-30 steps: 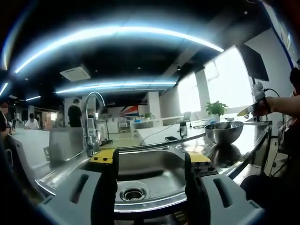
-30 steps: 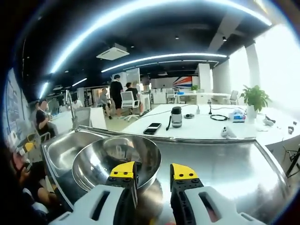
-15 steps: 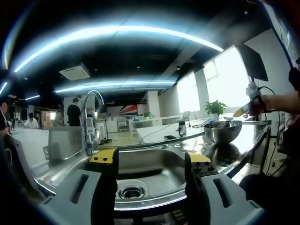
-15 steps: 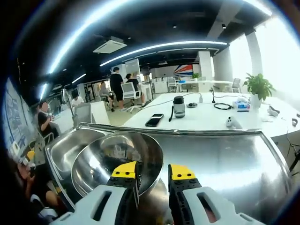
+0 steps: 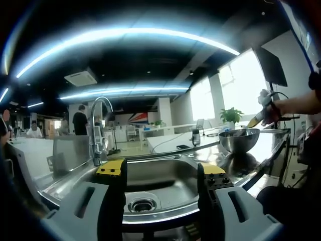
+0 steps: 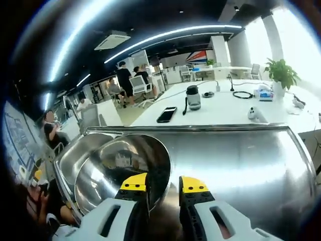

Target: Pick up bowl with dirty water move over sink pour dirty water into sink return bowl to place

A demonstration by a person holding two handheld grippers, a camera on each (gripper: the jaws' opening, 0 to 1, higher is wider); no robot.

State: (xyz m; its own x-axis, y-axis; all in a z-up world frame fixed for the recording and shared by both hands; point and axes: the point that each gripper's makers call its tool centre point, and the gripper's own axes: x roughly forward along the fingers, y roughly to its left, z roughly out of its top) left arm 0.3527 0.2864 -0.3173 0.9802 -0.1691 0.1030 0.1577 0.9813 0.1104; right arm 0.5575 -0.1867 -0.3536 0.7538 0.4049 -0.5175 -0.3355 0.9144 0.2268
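While wide apart (left tongs (image 5: 161, 173)), right tongs (image 6: 163, 184) clamping bowl (image 6: 123, 168) rim.

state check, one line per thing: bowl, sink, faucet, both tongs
bowl: gripped at its rim, tipped toward the sink; water inside cannot be made out
sink: basin looks empty, drain uncovered
faucet: no water running
right tongs: shut on the bowl rim
left tongs: open, holding nothing, above the sink
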